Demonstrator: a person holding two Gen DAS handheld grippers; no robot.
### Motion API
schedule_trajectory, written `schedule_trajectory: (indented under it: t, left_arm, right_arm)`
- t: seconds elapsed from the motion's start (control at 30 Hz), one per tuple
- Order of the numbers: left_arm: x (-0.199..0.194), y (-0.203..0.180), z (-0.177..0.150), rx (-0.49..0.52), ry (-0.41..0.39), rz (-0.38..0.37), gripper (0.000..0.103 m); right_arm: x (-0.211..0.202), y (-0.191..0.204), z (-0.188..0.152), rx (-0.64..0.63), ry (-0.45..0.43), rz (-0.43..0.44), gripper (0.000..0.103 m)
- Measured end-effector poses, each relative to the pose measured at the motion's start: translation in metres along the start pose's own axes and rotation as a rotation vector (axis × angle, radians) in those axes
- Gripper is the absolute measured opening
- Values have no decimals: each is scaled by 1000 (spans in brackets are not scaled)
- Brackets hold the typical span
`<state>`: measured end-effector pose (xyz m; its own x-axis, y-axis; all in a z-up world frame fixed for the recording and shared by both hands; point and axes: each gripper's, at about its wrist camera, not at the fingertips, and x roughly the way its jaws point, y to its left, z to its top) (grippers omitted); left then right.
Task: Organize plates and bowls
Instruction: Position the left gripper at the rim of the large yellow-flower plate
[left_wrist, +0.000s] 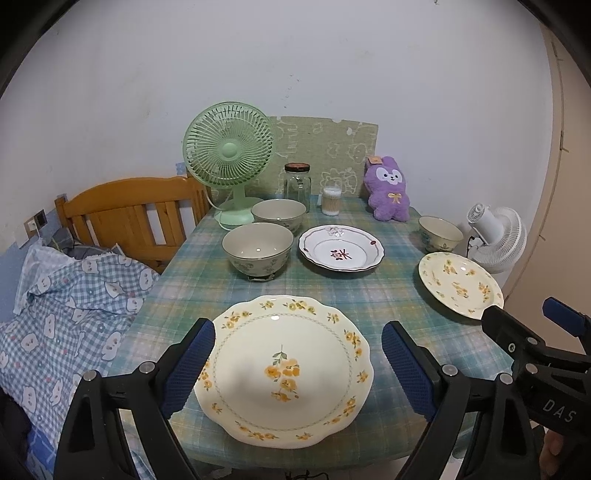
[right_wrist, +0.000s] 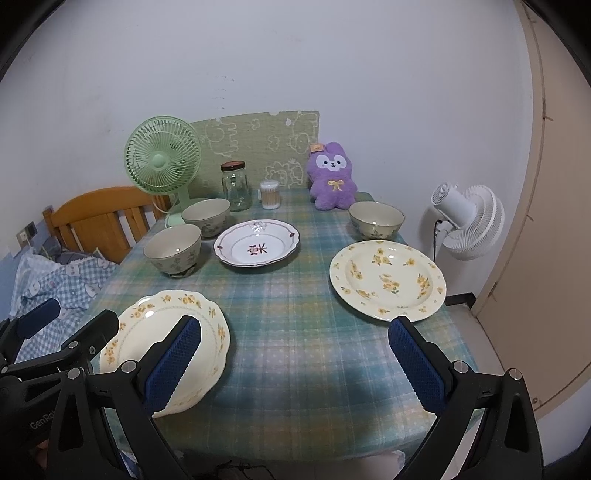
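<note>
A cream plate with yellow flowers (left_wrist: 282, 369) (right_wrist: 166, 343) lies at the table's near left. My left gripper (left_wrist: 298, 369) hangs open over it, a finger on each side. A second yellow-flowered plate (left_wrist: 460, 283) (right_wrist: 388, 280) lies at the right edge. A white plate with a dark red motif (left_wrist: 340, 252) (right_wrist: 256, 243) sits mid-table. Two bowls (left_wrist: 258, 250) (left_wrist: 279, 214) stand at the left, a third bowl (left_wrist: 440, 233) (right_wrist: 376, 220) at the far right. My right gripper (right_wrist: 295, 363) is open and empty above the near table.
At the back stand a green fan (left_wrist: 229, 157), a glass jar (left_wrist: 297, 182), a cotton swab tub (left_wrist: 331, 201) and a purple plush (left_wrist: 388, 194). A wooden bed frame (left_wrist: 129, 214) and bedding lie left. A white fan (right_wrist: 467, 221) stands right of the table.
</note>
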<state>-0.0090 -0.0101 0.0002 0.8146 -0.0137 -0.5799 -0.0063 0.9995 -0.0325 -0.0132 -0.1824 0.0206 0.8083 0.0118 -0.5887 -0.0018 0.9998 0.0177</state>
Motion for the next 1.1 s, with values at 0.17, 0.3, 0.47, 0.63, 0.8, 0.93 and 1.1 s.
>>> schedule_trajectory:
  t: [0.17, 0.3, 0.47, 0.63, 0.8, 0.93, 1.1]
  left_arm:
    - [-2, -2, -1, 7, -3, 0, 89]
    - [-2, -2, 0, 8, -5, 1, 89]
    - [-3, -5, 0, 13, -15, 1, 87]
    - [-5, -7, 0, 21, -24, 2, 87]
    - [-6, -9, -1, 23, -28, 5, 86]
    - [-6, -10, -1, 23, -30, 4, 86]
    - [-7, -11, -1, 23, -32, 4, 86]
  right_arm:
    - [0, 0, 0, -1, 1, -3, 103]
    - [0, -1, 1, -2, -1, -3, 103]
    - [-2, -2, 1, -2, -4, -2, 103]
    - [-4, -3, 3, -5, -10, -15, 103]
    - [-5, -4, 2, -5, -12, -14, 103]
    - [-6, -5, 3, -5, -15, -12, 103]
    - [-7, -5, 2, -6, -17, -11, 103]
